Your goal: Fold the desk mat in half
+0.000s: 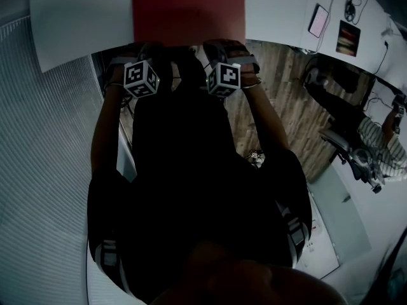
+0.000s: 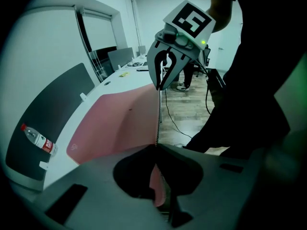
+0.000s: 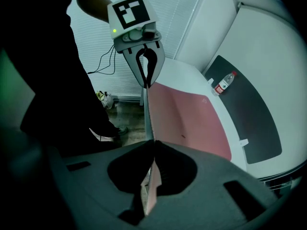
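The red desk mat (image 1: 187,8) lies on the white table (image 1: 76,18), and its near edge is lifted off the table's front. My left gripper (image 1: 147,45) is shut on that edge near the left corner. In the left gripper view the mat (image 2: 120,119) runs from my shut left gripper (image 2: 156,150) to the right gripper (image 2: 162,83), which pinches the same edge. My right gripper (image 1: 224,43) is shut on the edge near the right corner. In the right gripper view the mat (image 3: 187,119) runs from the right gripper (image 3: 152,145) to the left gripper (image 3: 146,83).
A water bottle (image 3: 224,83) lies on a dark grey pad (image 3: 249,119) beyond the mat. A phone (image 1: 317,20) and small items sit on the table's right part. An office chair (image 1: 353,151) and a seated person (image 1: 388,132) are at the right. Cables run over the wooden floor (image 2: 180,123).
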Available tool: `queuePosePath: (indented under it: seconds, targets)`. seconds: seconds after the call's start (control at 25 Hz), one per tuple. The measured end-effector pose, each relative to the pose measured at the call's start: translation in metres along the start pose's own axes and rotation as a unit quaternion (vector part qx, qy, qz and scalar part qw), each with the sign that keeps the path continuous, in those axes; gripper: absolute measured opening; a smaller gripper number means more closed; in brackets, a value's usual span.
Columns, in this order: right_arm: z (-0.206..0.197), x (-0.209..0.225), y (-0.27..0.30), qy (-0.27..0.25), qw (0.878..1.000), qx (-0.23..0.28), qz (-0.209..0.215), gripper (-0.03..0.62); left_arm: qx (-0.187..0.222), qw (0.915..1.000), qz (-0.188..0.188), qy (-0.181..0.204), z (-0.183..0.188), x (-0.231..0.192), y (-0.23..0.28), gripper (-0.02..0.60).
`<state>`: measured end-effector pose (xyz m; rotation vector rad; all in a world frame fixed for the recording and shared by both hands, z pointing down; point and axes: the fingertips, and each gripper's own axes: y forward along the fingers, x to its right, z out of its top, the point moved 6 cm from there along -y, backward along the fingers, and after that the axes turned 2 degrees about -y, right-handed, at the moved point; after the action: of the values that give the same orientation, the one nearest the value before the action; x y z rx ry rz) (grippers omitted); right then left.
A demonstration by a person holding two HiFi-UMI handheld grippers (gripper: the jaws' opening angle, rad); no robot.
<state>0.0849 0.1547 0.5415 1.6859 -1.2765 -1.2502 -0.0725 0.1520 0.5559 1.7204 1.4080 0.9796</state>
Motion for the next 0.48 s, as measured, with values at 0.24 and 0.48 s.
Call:
queuePosePath:
  seconds: [0.24, 0.48]
  targets:
    - [0.001, -0.009, -0.015, -0.002, 1.000, 0.004, 0.015, 0.007, -0.009, 0.9998, -0.012, 0.011, 0.009, 0.014, -0.013, 0.014]
    - [0.005, -0.019, -0.040, 0.000, 0.999, 0.016, 0.041, 0.008, -0.015, 0.9993, -0.034, 0.005, 0.019, 0.032, -0.028, 0.014]
